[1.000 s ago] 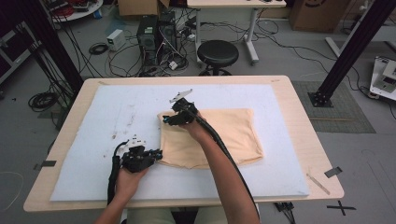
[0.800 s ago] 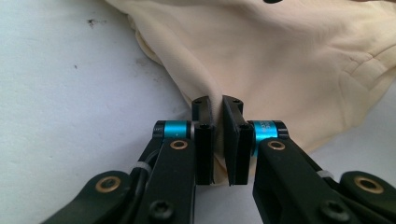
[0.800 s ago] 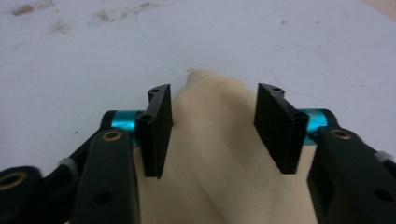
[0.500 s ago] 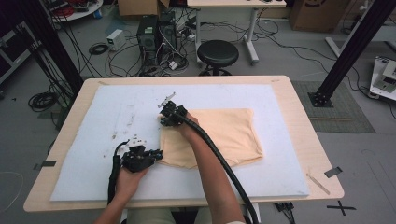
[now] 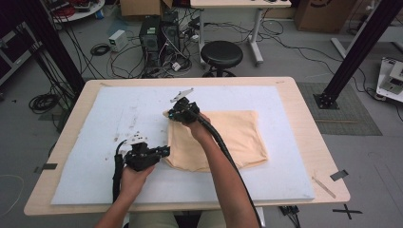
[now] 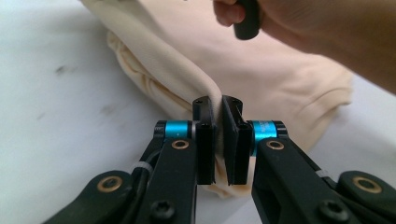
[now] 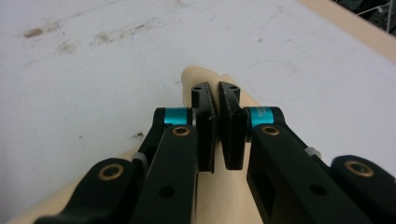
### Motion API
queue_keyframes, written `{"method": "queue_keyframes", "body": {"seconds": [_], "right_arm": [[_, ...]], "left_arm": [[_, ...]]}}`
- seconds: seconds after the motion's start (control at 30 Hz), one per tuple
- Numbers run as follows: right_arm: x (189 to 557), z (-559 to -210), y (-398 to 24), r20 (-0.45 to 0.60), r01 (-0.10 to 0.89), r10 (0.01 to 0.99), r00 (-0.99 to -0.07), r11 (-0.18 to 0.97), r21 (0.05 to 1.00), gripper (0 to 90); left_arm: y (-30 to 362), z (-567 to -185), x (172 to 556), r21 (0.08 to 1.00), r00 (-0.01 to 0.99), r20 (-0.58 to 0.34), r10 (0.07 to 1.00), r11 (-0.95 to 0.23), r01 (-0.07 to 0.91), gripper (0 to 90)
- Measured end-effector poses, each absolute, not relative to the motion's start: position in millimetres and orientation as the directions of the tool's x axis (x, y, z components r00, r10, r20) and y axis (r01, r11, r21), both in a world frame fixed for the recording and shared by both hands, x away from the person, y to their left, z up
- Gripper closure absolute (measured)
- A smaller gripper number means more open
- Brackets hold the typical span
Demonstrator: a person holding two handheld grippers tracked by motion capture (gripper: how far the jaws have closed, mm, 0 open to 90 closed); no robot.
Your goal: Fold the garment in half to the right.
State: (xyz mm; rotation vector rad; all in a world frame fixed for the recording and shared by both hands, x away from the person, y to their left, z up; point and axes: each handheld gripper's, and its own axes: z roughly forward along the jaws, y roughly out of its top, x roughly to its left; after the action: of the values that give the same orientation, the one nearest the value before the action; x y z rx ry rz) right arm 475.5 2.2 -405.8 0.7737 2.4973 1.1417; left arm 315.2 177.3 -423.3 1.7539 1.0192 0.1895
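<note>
Since the earlier frame the right claw (image 5: 177, 112) has been closing its jaws and has shifted a little over the cloth's far-left corner, while the left claw (image 5: 161, 152) has kept its place at the near-left corner. Going from the left: the left claw, at about eight o'clock on the bench (image 5: 85, 209), is pinched tight on the near-left corner of the folded cream cloth (image 5: 228, 137); its own view shows a ridge of fabric drawn up between the two black pads (image 6: 205, 126), so this corner is pinned, probably to serve as an anchor or as one half of a two-point lift. The white foam mat (image 5: 95, 142) under everything gives the pads a soft surface to dig against, which would explain how a thin edge could be nipped off a flat top. Next comes the right claw, toward eleven o'clock from the cloth's middle, with the forearm reaching across the fabric. Its jaws stand nearly together, and its own view shows the cream cloth (image 7: 205, 77) bunching up ahead of the pads (image 7: 208, 121) and running under them, so it appears to grip the far-left corner, though the fabric inside the gap is hard to make out. With both left-side corners taken, the hold looks set for lifting that edge and folding it toward three o'clock. The cloth itself lies flat at the bench's centre, its right half untouched.
</note>
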Motion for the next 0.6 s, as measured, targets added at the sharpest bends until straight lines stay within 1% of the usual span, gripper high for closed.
{"method": "queue_keyframes", "body": {"seconds": [0.1,0.23,0.6], "right_arm": [[475.5,-395.2,-16.3,-0.017,0.364,0.598,-0.802,0.510,0.779,86.7],[473.5,-388.3,-42.3,0.008,0.381,0.632,-0.775,0.458,0.803,86.9],[465.6,-386.0,-117.0,0.076,0.426,0.714,-0.696,0.326,0.844,89.3]], "left_arm": [[164.4,-409.0,318.7,0.850,0.649,-0.344,0.678,-0.068,0.522,84.2],[145.0,-396.5,325.1,0.858,0.673,-0.342,0.655,-0.074,0.508,84.2],[81.8,-388.5,337.0,0.856,0.730,-0.326,0.600,-0.141,0.498,84.2]]}}
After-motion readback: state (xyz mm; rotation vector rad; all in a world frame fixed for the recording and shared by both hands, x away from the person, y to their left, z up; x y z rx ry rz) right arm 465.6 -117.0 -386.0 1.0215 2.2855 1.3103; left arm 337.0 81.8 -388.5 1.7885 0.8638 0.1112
